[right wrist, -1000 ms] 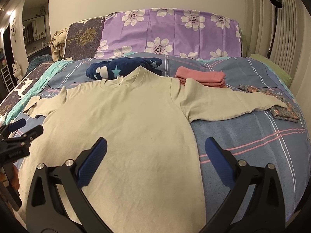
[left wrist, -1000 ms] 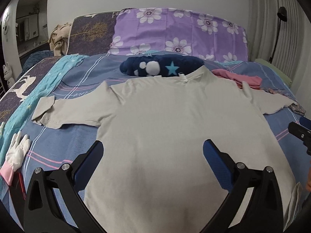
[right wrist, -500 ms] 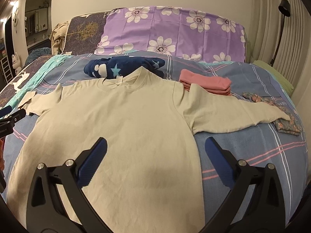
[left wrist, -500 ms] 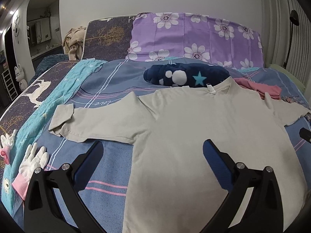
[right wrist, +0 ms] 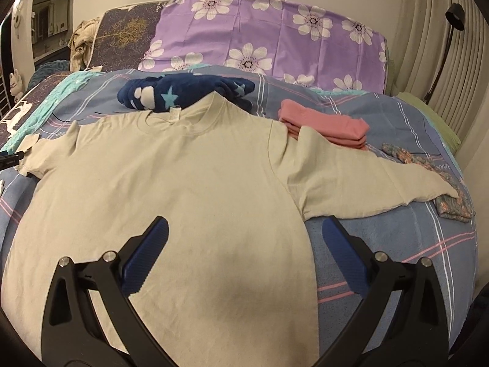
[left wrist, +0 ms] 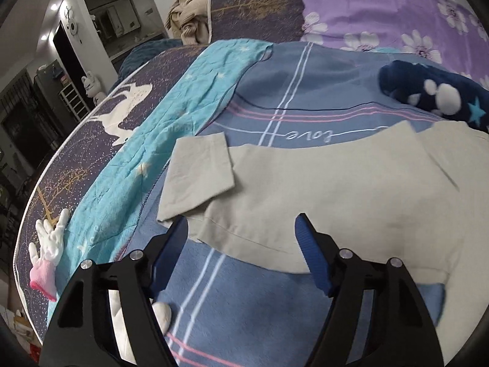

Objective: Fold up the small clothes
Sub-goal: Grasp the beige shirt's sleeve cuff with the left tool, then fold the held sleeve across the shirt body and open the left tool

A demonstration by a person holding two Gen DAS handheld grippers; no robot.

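Observation:
A beige long-sleeved shirt (right wrist: pixel 189 189) lies flat, front down, on the bed with both sleeves spread out. In the left wrist view its left sleeve (left wrist: pixel 305 189) lies across the frame, the cuff end folded back (left wrist: pixel 198 174). My left gripper (left wrist: pixel 241 229) is open and empty, low over the sleeve's near edge by the cuff. My right gripper (right wrist: pixel 244 229) is open and empty, above the shirt's right side near the armpit. The right sleeve (right wrist: pixel 366 183) stretches out to the right.
A folded pink garment (right wrist: pixel 327 128) and a navy star-print fleece (right wrist: pixel 183 91) lie behind the shirt. A floral cloth (right wrist: pixel 452 202) lies by the right cuff. A teal blanket (left wrist: pixel 171 128) and white gloves (left wrist: pixel 49 250) lie at the left bed edge. Purple floral pillow (right wrist: pixel 275 33) at the head.
My left gripper has swung left and dropped down close to the left sleeve's cuff end. My right gripper has barely moved, edging slightly forward over the shirt.

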